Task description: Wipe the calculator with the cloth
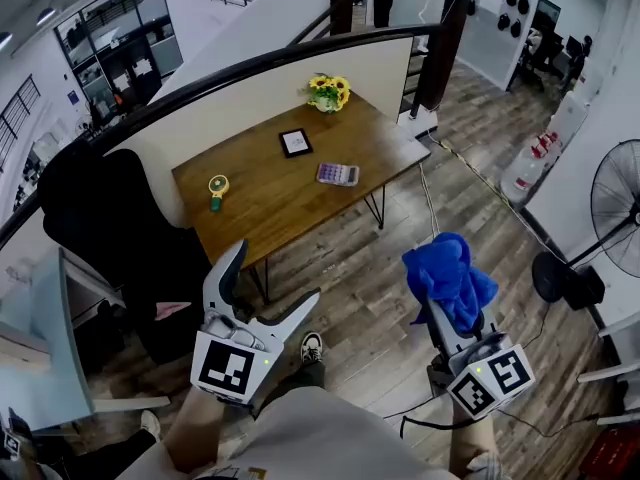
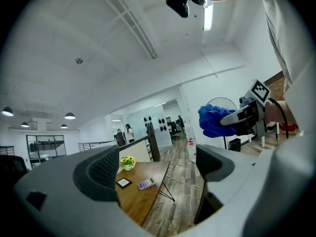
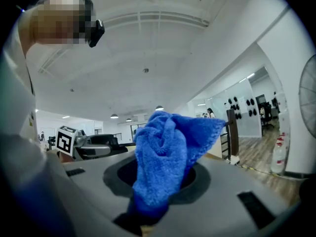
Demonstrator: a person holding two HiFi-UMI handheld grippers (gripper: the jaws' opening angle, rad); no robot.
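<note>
Left tongs (image 1: 278,270): held low at the near left, pointing level toward the bench; grey jaws wide apart, nothing between them.
Right tongs (image 1: 447,320): near right, clamped on a bunched blue fleecy cloth (image 1: 447,276) that stands up out of the jaws.
Calculator: a small purple-and-grey calculator (image 1: 337,174) lies on the right part of the brown wooden bench (image 1: 270,208), well apart from both tongs.
Bench: also carries a pot of yellow sunflowers (image 1: 328,92), a black-framed tablet (image 1: 295,143) and a yellow-green handheld fan (image 1: 218,190).
Room: grey-brown plank floor (image 1: 380,268); black standing fan (image 1: 615,208) at the right.
</note>
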